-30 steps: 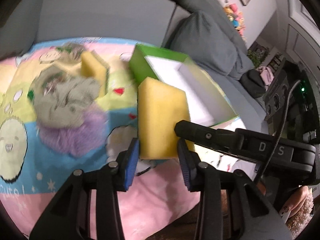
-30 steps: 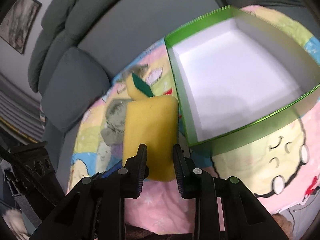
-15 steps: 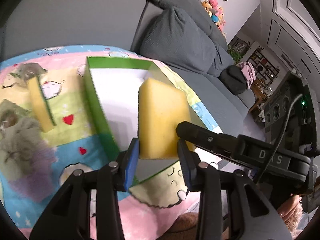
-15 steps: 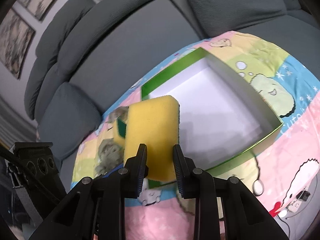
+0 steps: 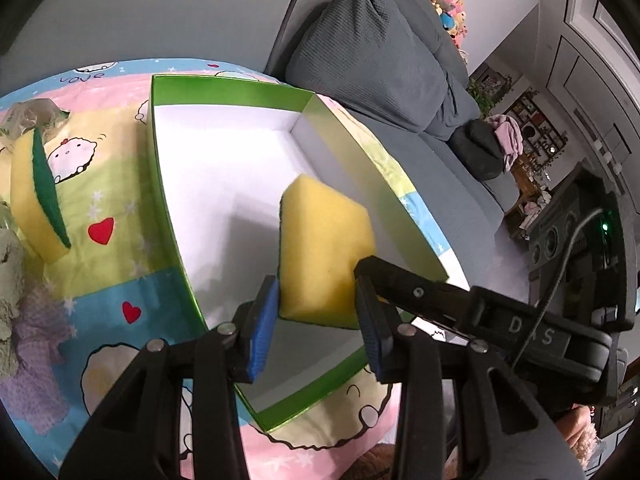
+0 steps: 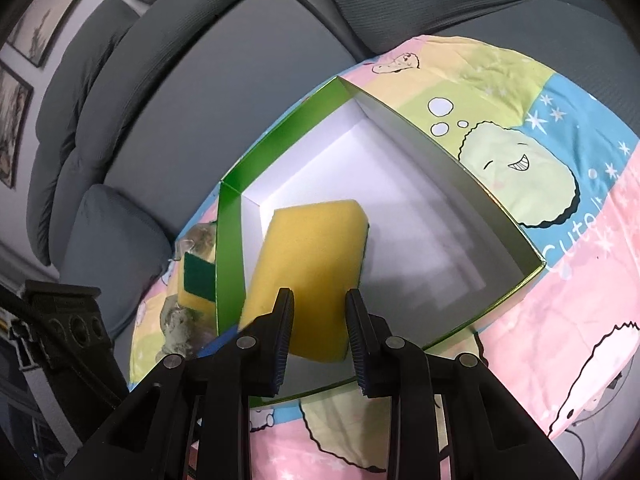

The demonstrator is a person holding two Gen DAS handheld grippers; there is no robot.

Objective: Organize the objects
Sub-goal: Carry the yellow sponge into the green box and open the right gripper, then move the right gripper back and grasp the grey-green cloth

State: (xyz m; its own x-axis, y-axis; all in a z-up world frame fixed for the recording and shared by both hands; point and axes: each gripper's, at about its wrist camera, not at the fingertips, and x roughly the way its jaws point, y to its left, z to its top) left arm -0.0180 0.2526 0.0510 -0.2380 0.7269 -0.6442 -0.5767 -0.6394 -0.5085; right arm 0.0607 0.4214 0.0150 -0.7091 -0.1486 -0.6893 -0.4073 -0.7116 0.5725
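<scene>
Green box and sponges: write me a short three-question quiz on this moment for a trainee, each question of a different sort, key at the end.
1. True or false: the green box already has a sponge lying on its white floor.
2. Multiple choice: the yellow sponge is gripped by A) the left gripper only, B) the right gripper only, C) both grippers.
3. Short answer: where is the second sponge, the one with the green scrub side?

Key
1. False: the floor is bare; the only sponge above it is held in the jaws.
2. C.
3. Outside the box, on the cartoon blanket, beside the box's green wall.
</scene>
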